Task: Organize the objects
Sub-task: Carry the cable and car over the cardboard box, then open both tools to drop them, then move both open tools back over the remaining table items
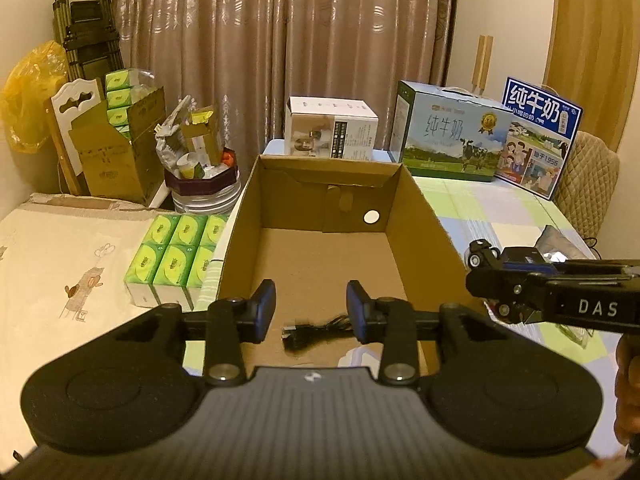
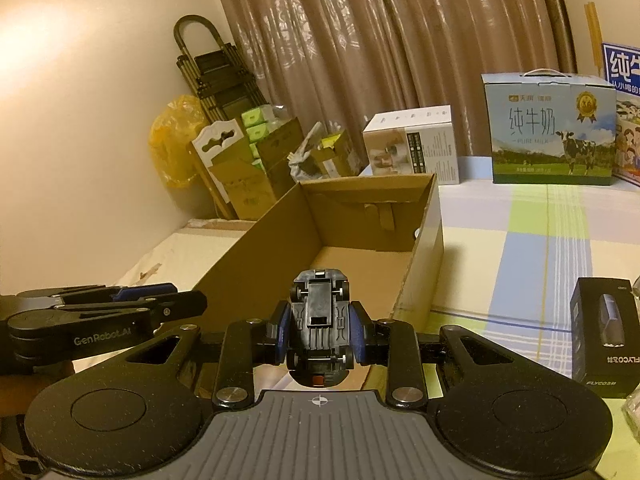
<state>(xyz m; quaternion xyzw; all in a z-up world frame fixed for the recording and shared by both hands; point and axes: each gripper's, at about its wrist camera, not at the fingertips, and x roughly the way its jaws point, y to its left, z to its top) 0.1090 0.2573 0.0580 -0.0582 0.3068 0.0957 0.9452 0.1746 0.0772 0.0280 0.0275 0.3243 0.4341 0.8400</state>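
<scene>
An open cardboard box (image 1: 432, 232) stands on the table straight ahead. A black coiled cable (image 1: 316, 330) lies on its floor at the near end. My left gripper (image 1: 311, 304) hovers over that end, open, with nothing between its fingers; the cable is below the gap. In the right wrist view my right gripper (image 2: 320, 322) is shut on a dark toy car (image 2: 320, 304), underside up and nose pointing away, just before the box (image 2: 256, 248). The left gripper (image 2: 188, 298) reaches in from the left there. The right gripper (image 1: 504, 276) and the car (image 1: 482, 258) show at the box's right wall.
Green tissue packs (image 1: 176, 256) sit left of the box. A white carton (image 1: 332, 128) and milk cartons (image 1: 452, 136) stand behind it. A black FLYCO box (image 2: 604, 332) lies on the checked tablecloth (image 2: 520, 240) to the right, with a glass item (image 2: 634, 412) at the edge.
</scene>
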